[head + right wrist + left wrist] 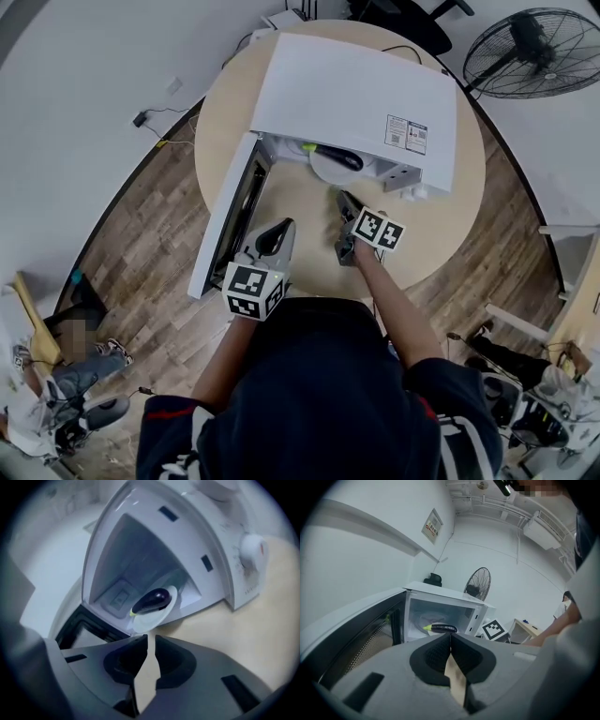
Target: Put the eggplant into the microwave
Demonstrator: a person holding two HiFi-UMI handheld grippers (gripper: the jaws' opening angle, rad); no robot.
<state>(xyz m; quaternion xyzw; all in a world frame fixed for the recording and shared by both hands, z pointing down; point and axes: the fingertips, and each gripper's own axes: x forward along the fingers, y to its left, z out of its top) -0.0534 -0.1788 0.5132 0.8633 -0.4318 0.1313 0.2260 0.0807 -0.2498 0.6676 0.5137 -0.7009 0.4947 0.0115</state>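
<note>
Since the eggplant (336, 157) already lies inside the microwave (356, 94), the placing itself appears done.

Item, eggplant: dark purple with a green stem end, lying on its side on the white turntable plate (150, 616), toward the front of the cavity. Neither gripper touches it.

Item, microwave: white, on a round wooden table (450, 225), with its door (225, 220) swung fully open to the person's left.

Item, left gripper (284, 225): jaws together at the tips, nothing between them. It sits just beside the inner face of the open door and points at the cavity.

Item, right gripper (341, 194): jaws parted by only a narrow slit and empty, with bare tabletop showing through. It hangs over the table just in front of the opening, short of the plate.

Handling note (judgement): what remains is likely clearing the opening and shutting the door. The right gripper should be brought straight back, low and level, so it does not clip the plate rim. The left gripper would need to go round to the door's outer face and push near the free edge in a slow arc. Both grippers should be out of the gap before the door latches.
</note>
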